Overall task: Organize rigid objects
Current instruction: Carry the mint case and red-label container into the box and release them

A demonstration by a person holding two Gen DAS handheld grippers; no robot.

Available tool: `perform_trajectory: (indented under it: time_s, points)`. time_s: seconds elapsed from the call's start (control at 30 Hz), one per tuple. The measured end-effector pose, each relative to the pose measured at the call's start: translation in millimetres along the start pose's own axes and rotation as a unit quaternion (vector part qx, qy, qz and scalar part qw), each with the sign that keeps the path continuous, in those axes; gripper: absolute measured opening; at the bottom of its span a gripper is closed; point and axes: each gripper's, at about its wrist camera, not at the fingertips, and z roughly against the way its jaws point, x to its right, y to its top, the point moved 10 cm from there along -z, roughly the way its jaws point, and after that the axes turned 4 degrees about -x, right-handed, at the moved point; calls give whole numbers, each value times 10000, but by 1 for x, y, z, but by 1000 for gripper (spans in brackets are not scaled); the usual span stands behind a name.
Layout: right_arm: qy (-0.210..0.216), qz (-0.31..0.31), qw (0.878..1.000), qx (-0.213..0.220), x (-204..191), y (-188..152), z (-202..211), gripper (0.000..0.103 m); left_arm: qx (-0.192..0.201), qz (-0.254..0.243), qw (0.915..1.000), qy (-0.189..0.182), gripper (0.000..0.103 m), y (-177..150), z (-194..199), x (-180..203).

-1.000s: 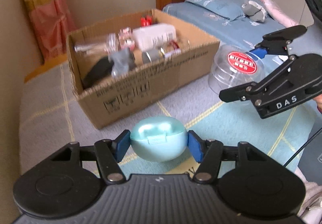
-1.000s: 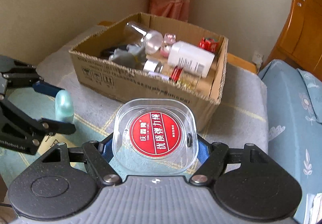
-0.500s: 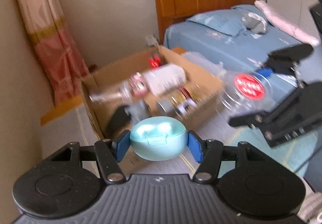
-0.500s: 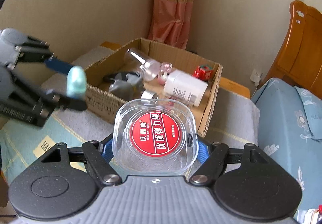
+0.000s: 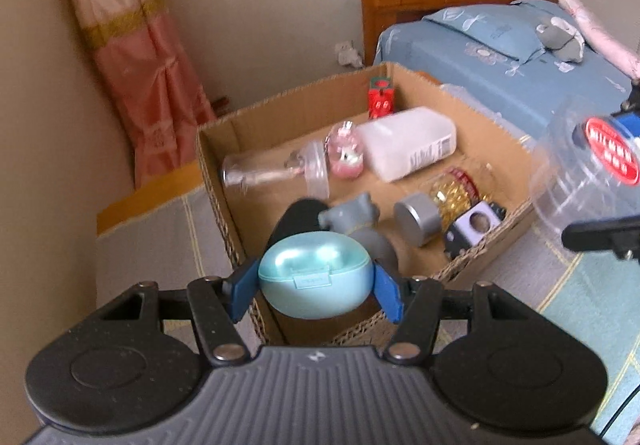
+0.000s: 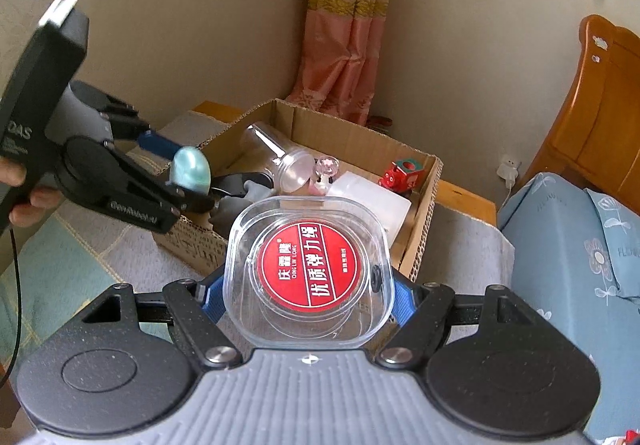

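Note:
My left gripper holds a pale blue egg-shaped case over the near corner of the open cardboard box. Its jaws are opening, but the blue pads still touch the case's two sides. The right wrist view shows the same case in that gripper above the box's left rim. My right gripper is shut on a clear plastic box with a red round label, held in the air just right of the cardboard box. In the left wrist view, that box is at the right edge.
The cardboard box holds a clear bottle, a pink bottle, a white bottle, a red toy, a jar of gold capsules and grey parts. Right of it lies a bed; behind are a wall and a curtain.
My left gripper carried the blue case from in front of the cardboard box to over its near corner. My right gripper rose a little with the clear box.

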Motion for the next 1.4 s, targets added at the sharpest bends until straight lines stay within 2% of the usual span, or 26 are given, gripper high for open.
perform_trajectory:
  time_s: [0.07, 0.13, 0.17, 0.43, 0.67, 0.8, 0.97, 1.03, 1.07, 1.1, 1.2, 1.4]
  points:
    - [33, -14, 10000, -13, 1, 3, -4, 80, 136, 21, 9999, -83, 77, 0, 4, 1]
    - [72, -54, 10000, -33, 2, 7, -8, 80, 303, 28, 9995, 55, 97, 0, 11, 0]
    - [91, -73, 9999, -43, 3, 9, -10, 80, 382, 18, 9992, 141, 98, 0, 14, -1]
    - [372, 145, 9992, 17, -8, 39, -27, 80, 575, 470, 9968, 288, 99, -11, 47, -16]
    - [867, 548, 9947, -38, -40, 75, -61, 80, 800, 969, 9905, 555, 100, -26, 75, -38]
    - [980, 738, 9923, -164, -57, 91, -83, 80, 878, 1136, 9870, 718, 101, -36, 84, -47]
    - [850, 789, 9926, -369, -70, 97, -112, 81, 901, 1241, 9855, 724, 101, -45, 87, -51]
    - [790, 772, 9932, -359, -72, 95, -116, 91, 923, 1240, 9852, 741, 101, -47, 90, -52]
    - [722, 733, 9942, -319, -71, 95, -116, 100, 943, 1245, 9850, 738, 101, -47, 91, -52]
    - [698, 696, 9948, -268, -71, 94, -113, 103, 964, 1238, 9849, 731, 101, -46, 92, -51]
    - [685, 607, 9954, -281, -71, 88, -103, 103, 1026, 1214, 9843, 765, 102, -45, 97, -49]
    - [304, 127, 9980, -539, -48, 64, -74, 103, 1078, 1198, 9833, 849, 102, -43, 108, -37]
